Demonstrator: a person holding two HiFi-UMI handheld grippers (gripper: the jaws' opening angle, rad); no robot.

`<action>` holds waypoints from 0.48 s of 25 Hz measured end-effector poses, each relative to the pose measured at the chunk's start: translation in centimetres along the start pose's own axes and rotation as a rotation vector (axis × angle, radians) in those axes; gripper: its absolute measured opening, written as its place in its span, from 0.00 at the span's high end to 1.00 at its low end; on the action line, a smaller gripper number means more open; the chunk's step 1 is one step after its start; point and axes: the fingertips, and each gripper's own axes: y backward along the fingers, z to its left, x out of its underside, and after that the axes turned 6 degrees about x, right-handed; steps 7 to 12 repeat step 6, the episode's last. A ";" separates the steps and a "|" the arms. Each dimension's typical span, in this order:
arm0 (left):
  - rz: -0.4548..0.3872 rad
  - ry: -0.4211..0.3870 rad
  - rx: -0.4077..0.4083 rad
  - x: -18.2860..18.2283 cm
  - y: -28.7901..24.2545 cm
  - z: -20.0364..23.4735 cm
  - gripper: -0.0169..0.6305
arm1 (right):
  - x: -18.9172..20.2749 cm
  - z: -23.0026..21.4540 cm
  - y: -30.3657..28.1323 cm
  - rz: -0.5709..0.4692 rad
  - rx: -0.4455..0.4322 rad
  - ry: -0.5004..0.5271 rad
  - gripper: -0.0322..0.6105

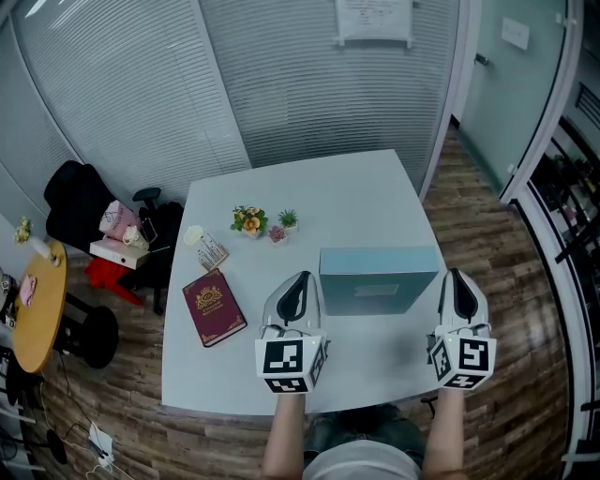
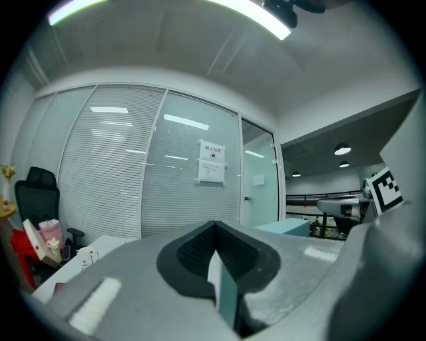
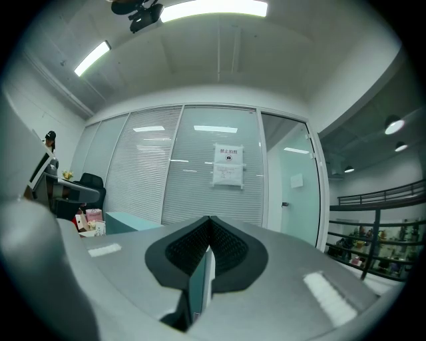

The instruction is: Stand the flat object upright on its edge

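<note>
The right gripper (image 3: 209, 234) is clamping the thin teal-and-white edge of the flat teal box (image 3: 198, 286) between its black ribbed pads (image 3: 233, 250), which are meeting above that edge, while more of the box's teal face is showing to the left. Far behind, a glass wall with closed blinds (image 3: 150, 180) is carrying a white paper notice (image 3: 227, 165), and a glass door (image 3: 293, 193) is standing to its right. At the far left a black chair (image 3: 90, 183) is sitting behind some pink things (image 3: 91, 214), and a long ceiling light (image 3: 213, 8) is glowing overhead.
</note>
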 end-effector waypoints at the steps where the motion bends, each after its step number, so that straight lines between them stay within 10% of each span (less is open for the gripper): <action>1: 0.002 0.003 0.001 0.0 0.0 -0.1 0.97 | 0.0 0.0 0.0 0.001 -0.001 0.000 0.91; 12: 0.004 -0.004 -0.002 -0.2 -0.1 0.1 0.97 | -0.3 0.1 -0.2 -0.002 0.000 0.000 0.91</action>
